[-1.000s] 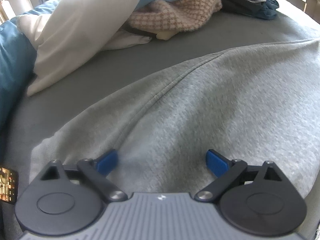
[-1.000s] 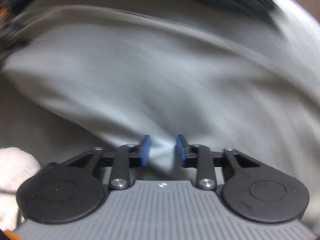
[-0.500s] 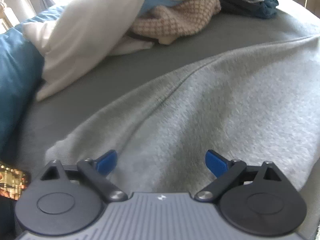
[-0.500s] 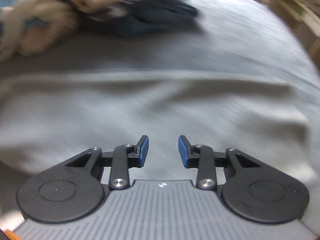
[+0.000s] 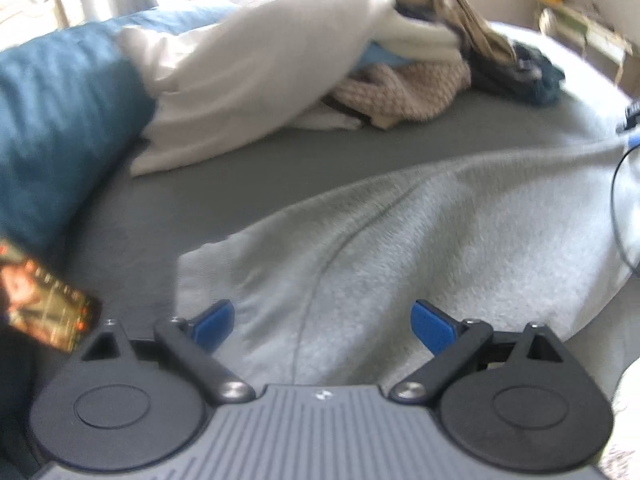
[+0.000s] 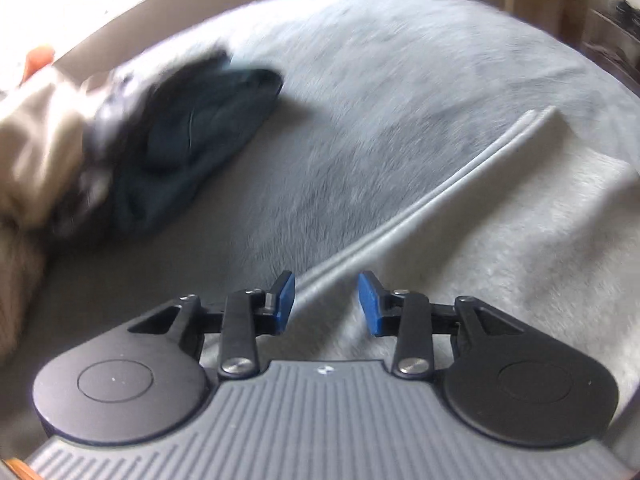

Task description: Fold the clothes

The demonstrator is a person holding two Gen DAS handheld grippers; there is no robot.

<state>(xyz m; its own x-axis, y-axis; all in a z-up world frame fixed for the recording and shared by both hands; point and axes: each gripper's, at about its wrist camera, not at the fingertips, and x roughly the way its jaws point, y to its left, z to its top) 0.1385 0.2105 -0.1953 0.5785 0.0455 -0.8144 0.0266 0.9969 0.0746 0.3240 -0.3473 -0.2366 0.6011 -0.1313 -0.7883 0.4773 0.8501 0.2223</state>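
Observation:
A light grey sweatshirt (image 5: 420, 240) lies spread on the grey bed, its ribbed cuff (image 5: 200, 272) near the left finger. My left gripper (image 5: 322, 324) is wide open just above the fabric, holding nothing. In the right wrist view the same grey garment (image 6: 520, 220) fills the right side, with a doubled seam edge (image 6: 420, 208) running diagonally up to the right. My right gripper (image 6: 326, 302) is partly open over that edge and empty.
A pile of clothes sits at the back: white fabric (image 5: 248, 80), a beige knit (image 5: 404, 88), dark blue garments (image 6: 192, 136). A blue pillow (image 5: 52, 128) is at the left. A phone (image 5: 40, 300) lies by the left gripper. Grey bedsheet (image 5: 240, 176) shows between.
The left gripper has pulled back and tilted up, so more of the cuff and the pile shows. The right gripper has swung rightwards to the garment's edge, its jaws slightly wider.

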